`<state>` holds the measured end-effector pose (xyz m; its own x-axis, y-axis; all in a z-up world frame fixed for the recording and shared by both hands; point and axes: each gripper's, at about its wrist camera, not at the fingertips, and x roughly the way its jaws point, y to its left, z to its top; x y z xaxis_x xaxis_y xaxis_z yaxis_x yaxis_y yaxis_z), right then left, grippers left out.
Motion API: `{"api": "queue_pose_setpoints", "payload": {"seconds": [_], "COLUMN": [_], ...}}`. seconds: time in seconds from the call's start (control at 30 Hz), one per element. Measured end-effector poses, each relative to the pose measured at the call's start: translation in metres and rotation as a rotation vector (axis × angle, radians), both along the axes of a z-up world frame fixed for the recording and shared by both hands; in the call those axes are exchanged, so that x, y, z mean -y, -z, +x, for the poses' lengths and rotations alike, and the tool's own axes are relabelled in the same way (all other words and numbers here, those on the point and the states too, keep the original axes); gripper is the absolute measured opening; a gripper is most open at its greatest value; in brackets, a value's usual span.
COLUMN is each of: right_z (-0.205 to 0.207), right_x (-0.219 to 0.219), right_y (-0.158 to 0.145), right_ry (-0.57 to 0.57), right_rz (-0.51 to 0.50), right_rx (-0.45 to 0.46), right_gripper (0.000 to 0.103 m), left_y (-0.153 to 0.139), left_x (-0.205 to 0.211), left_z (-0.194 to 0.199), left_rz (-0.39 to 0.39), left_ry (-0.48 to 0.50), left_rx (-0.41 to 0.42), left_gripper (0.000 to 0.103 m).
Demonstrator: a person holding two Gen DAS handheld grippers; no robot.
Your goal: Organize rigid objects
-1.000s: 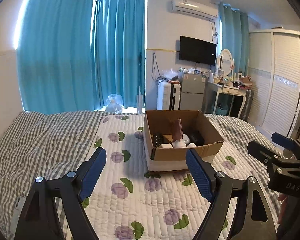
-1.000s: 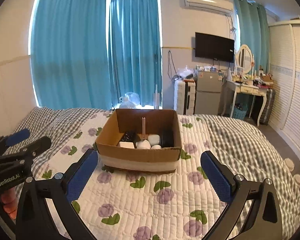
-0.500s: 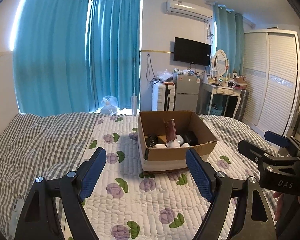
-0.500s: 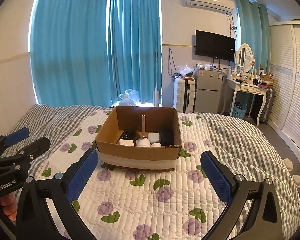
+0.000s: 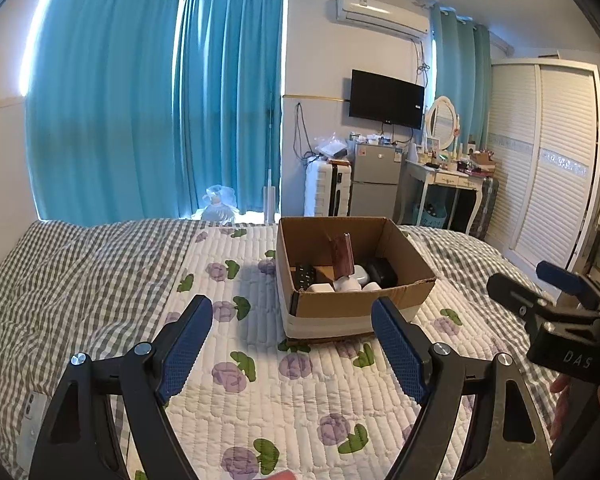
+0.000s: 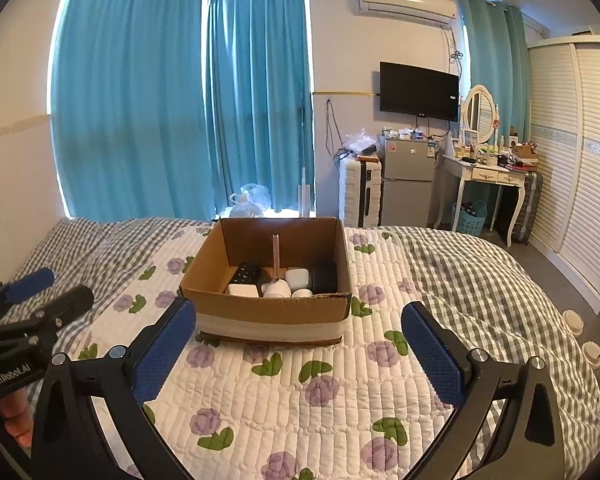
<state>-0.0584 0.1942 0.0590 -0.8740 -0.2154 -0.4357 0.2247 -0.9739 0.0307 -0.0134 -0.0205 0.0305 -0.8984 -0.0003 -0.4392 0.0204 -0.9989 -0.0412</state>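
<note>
Both the left gripper [image 5: 290, 344] and right gripper [image 6: 298, 346] hang spread and empty near the brown cardboard box [image 6: 268, 312] on the quilted floral bedspread [image 6: 300, 392], small rigid items [image 6: 278, 280] already inside: either pre-sorting or finished.

I observed a bed [image 6: 452, 276] with grey checked bedding under a white floral quilt [image 6: 300, 392]; an open cardboard box [image 6: 268, 308] sat directly on the quilt.

Daylight glows through the teal curtains [image 6: 180, 100] and flares white along their edges, leaving the room evenly lit with a soft shadow left of the cardboard box [image 5: 352, 312], while fisheye curvature darkens every corner.
</note>
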Motion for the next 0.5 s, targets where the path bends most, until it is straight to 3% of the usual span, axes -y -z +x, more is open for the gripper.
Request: {"api": "queue_pose_setpoints", "payload": {"seconds": [0.5], "right_z": [-0.0034], "right_x": [0.0036], "right_y": [0.0044], "right_ry": [-0.001], "right_rz": [0.015], "right_rx": [0.014], "right_gripper": [0.103], "left_y": [-0.0036], "left_x": [0.0013], "left_z": [0.0035], "left_rz": [-0.002], "left_ry": [0.001], "left_rx": [-0.009], "left_gripper": [0.084]}}
